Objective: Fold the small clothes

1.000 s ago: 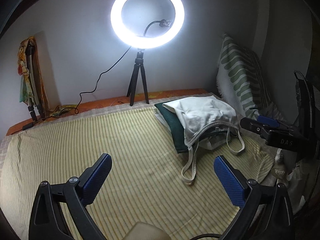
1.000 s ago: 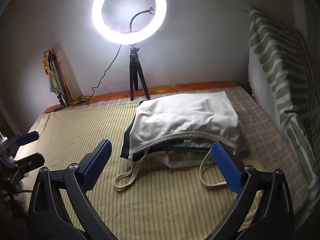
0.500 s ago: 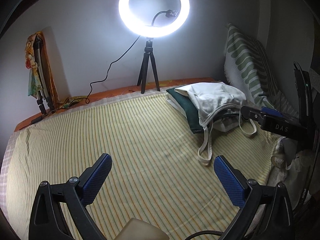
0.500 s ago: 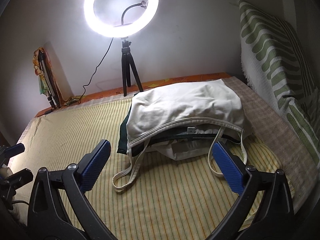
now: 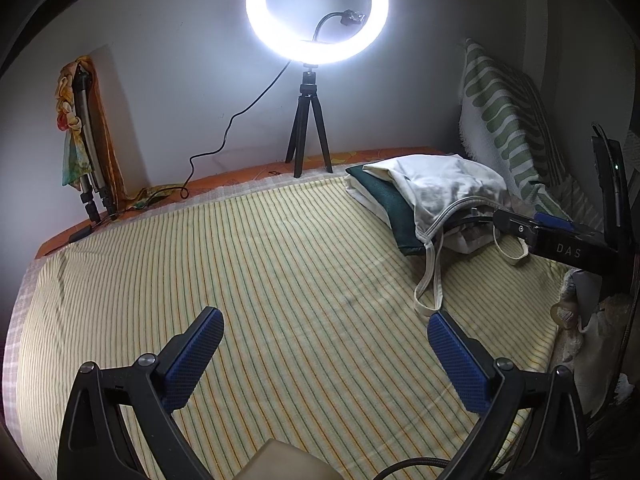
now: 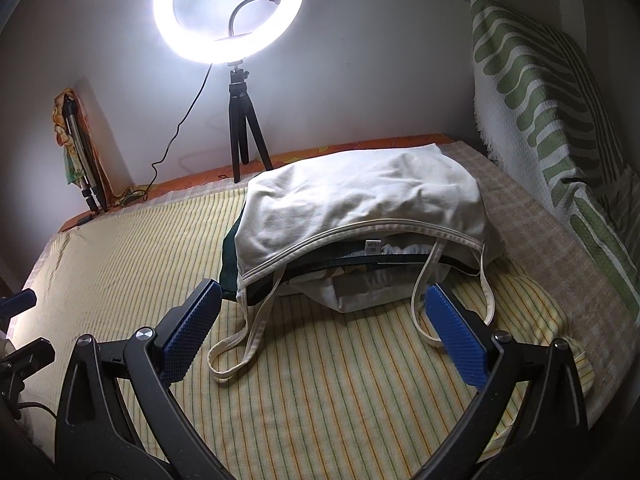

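A white strappy top (image 6: 360, 204) lies on top of a small pile with a dark green garment (image 6: 230, 276) and white cloth under it, at the right rear of the bed. The pile also shows in the left wrist view (image 5: 444, 188). My right gripper (image 6: 324, 320) is open and empty, its pads either side of the top's hanging straps (image 6: 236, 344), just short of the pile. My left gripper (image 5: 326, 344) is open and empty over the bare striped sheet, left of the pile. The right gripper's body shows in the left wrist view (image 5: 560, 240).
A yellow striped sheet (image 5: 240, 280) covers the bed. A ring light on a black tripod (image 5: 310, 136) stands at the far edge by the wall, its cable trailing left. A green and white cushion (image 6: 552, 112) leans at the right. A folded tripod (image 5: 86, 152) leans at the left wall.
My right gripper has moved forward and down toward the pile, so the straps now lie between its pads. My left gripper has swung left, away from the pile.
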`<move>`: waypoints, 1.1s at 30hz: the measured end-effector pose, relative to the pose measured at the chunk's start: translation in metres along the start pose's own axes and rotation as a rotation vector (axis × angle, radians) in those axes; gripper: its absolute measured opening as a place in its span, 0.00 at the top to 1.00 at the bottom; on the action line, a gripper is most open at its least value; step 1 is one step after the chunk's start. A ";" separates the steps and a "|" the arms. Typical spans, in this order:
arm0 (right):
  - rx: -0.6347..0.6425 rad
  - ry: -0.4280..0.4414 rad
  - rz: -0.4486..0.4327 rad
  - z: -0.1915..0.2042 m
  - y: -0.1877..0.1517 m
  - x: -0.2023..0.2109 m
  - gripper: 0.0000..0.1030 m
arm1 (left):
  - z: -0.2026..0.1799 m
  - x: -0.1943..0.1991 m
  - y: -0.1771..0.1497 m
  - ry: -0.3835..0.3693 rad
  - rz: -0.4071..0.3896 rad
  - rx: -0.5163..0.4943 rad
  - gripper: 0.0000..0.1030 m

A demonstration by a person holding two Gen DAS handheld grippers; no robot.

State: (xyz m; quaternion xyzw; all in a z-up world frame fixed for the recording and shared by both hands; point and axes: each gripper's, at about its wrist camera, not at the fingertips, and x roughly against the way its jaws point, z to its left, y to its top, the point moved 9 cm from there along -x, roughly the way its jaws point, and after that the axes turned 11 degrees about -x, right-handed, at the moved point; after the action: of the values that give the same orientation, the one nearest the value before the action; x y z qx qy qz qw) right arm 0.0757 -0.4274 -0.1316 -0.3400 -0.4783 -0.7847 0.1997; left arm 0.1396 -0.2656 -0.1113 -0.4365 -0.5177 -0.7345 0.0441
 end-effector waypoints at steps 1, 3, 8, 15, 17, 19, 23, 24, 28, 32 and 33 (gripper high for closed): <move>0.001 0.000 0.000 0.000 0.000 0.000 0.00 | 0.000 0.000 0.000 0.000 0.001 -0.001 0.00; -0.003 -0.002 -0.001 0.000 -0.001 0.001 0.00 | 0.000 0.000 0.000 -0.001 0.000 -0.002 0.00; -0.003 0.003 0.001 0.000 -0.001 -0.001 0.00 | -0.001 0.000 0.001 -0.002 -0.004 -0.004 0.00; -0.004 -0.001 0.001 0.000 -0.002 0.001 0.00 | -0.002 0.001 0.001 -0.001 -0.005 -0.009 0.00; -0.002 0.001 0.004 0.000 -0.002 0.000 0.00 | -0.002 0.001 0.001 -0.001 -0.006 -0.010 0.00; 0.001 0.003 0.005 0.001 -0.003 -0.001 0.00 | -0.002 0.001 0.001 0.000 -0.006 -0.010 0.00; 0.004 0.010 0.005 0.002 -0.002 -0.002 0.00 | -0.002 0.001 0.001 0.002 -0.005 -0.011 0.00; 0.005 0.010 0.005 0.001 -0.001 -0.003 0.00 | -0.002 0.001 0.001 0.001 -0.004 -0.012 0.00; 0.005 0.010 0.006 0.001 -0.002 -0.002 0.00 | -0.003 0.001 0.001 0.002 -0.003 -0.015 0.00; 0.006 0.010 0.006 0.001 -0.002 -0.003 0.00 | -0.003 0.001 0.002 0.002 -0.004 -0.014 0.00; 0.006 0.009 0.006 0.001 -0.002 -0.003 0.00 | -0.003 0.001 0.001 0.003 -0.004 -0.015 0.00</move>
State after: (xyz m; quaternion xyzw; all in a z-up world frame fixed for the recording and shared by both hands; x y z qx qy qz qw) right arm 0.0768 -0.4261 -0.1342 -0.3371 -0.4786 -0.7843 0.2053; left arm 0.1379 -0.2681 -0.1097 -0.4349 -0.5129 -0.7390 0.0402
